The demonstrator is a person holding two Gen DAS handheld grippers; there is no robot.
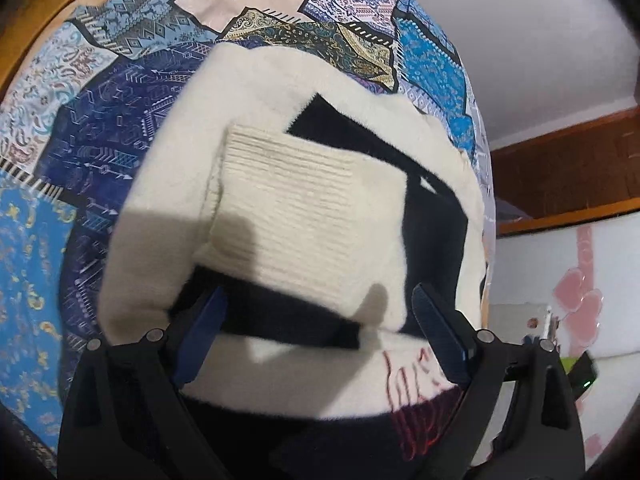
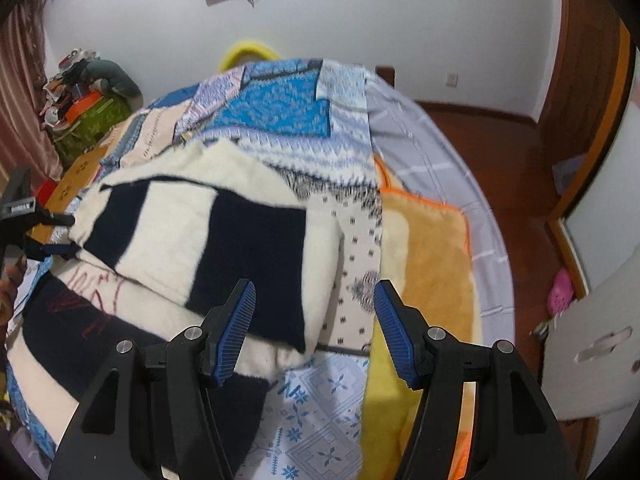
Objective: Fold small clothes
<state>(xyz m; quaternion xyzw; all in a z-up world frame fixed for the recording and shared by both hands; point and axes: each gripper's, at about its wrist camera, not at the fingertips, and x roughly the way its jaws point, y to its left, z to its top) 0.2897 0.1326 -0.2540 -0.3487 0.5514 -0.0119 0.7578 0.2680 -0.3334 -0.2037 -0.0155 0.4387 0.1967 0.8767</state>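
A fuzzy cream sweater [image 1: 280, 208] with black stripes and red stitching lies on the patchwork bedspread [image 1: 100, 128]. One sleeve is folded across its body, ribbed cuff up. My left gripper [image 1: 320, 320] hovers over the sweater's near part, jaws wide open, nothing pinched between the blue pads [image 1: 204, 332]. In the right wrist view the same sweater [image 2: 192, 232] fills the left half. My right gripper [image 2: 316, 320] stands open above its right edge, pads touching no cloth. The left gripper [image 2: 64, 236] shows at the sweater's far left edge.
An orange-yellow fleece blanket [image 2: 432, 248] lies on the bed right of the sweater. Beyond the bed's edge are the wooden floor [image 2: 500, 152], a white board [image 2: 600, 340] and a pink slipper [image 2: 560, 292]. A clutter pile [image 2: 88, 100] stands against the wall at the back left.
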